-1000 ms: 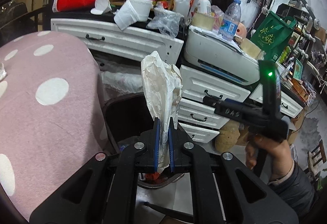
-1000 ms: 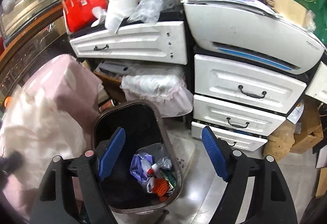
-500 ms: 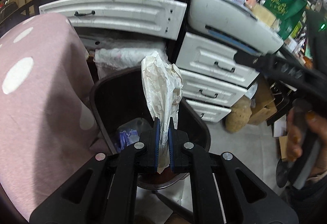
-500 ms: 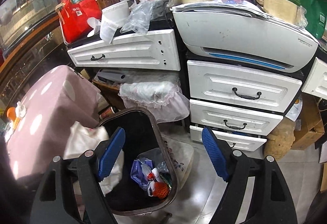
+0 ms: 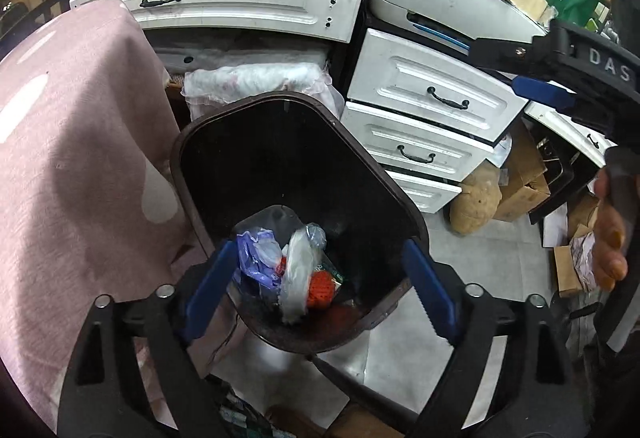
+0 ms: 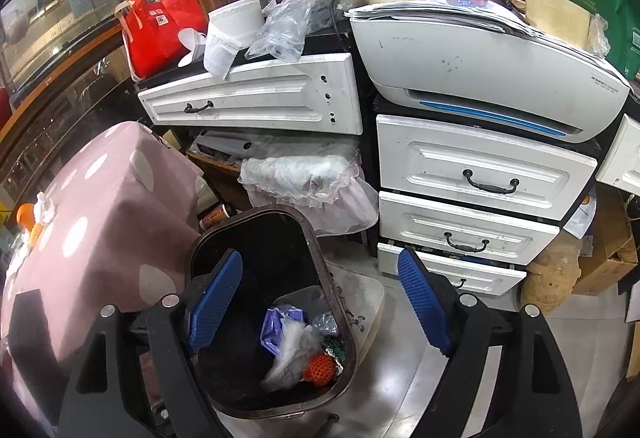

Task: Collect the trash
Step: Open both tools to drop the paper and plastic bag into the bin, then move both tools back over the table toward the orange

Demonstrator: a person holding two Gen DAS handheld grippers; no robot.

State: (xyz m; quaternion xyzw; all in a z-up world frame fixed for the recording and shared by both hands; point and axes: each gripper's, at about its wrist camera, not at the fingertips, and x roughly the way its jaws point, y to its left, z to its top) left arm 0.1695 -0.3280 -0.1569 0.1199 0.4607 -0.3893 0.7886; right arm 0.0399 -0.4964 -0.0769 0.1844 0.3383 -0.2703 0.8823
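Observation:
A dark brown trash bin (image 5: pixel 372 174) (image 6: pixel 340 302) stands on the floor beside a pink polka-dot cloth. Inside lie a white crumpled paper wrapper (image 5: pixel 296 278) (image 6: pixel 288 354), a purple bag (image 5: pixel 256 254) and an orange net ball (image 5: pixel 322 288) (image 6: pixel 320 368). My left gripper (image 5: pixel 320 290) is open and empty right above the bin. My right gripper (image 6: pixel 320 306) is open and empty, over the bin's right rim; in the left wrist view it shows at the upper right (image 5: pixel 552 94), held by a hand.
The pink dotted cloth (image 5: pixel 72 158) covers a table at the left. White drawers (image 6: pixel 480 178) and a printer (image 6: pixel 480 70) with clutter stand behind the bin. A brown sack (image 6: pixel 552 278) and cardboard boxes (image 5: pixel 520 182) lie on the tiled floor at the right.
My left gripper moved over the bin and opened; the white paper wrapper it held dropped into the bin. The right gripper stayed open and shifted slightly.

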